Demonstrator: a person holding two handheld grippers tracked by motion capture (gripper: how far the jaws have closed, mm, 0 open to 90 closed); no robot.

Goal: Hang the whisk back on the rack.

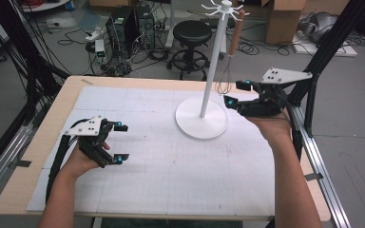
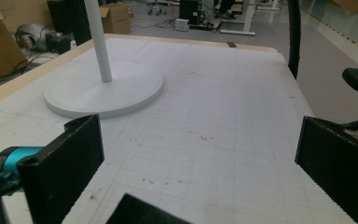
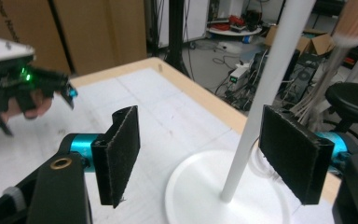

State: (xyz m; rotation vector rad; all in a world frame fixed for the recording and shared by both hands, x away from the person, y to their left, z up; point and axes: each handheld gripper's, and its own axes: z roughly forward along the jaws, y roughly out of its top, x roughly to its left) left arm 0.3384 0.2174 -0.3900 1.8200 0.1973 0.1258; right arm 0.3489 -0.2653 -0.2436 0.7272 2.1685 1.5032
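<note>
Whisk point(image 1: 228, 61), wooden handle, hangs from top hooks of white stand point(image 1: 212, 61); wire end near the pole, above round base point(image 1: 202, 124) at table's point(image 1: 43, 137) far centre-right. Right gripper point(image 1: 236, 93) held just beside whisk wires, jaws apart, nothing between them; pole seen between its pads point(image 3: 121, 154) in right gripper view. Left gripper point(image 1: 120, 142) at near-left over white grid mat point(image 1: 171, 166), jaws wide apart, empty, well apart from stand.

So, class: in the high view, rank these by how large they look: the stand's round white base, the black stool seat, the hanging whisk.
1. Round white base.
2. Stool seat, though it sits farther from the camera.
3. Whisk, long but thin.
</note>
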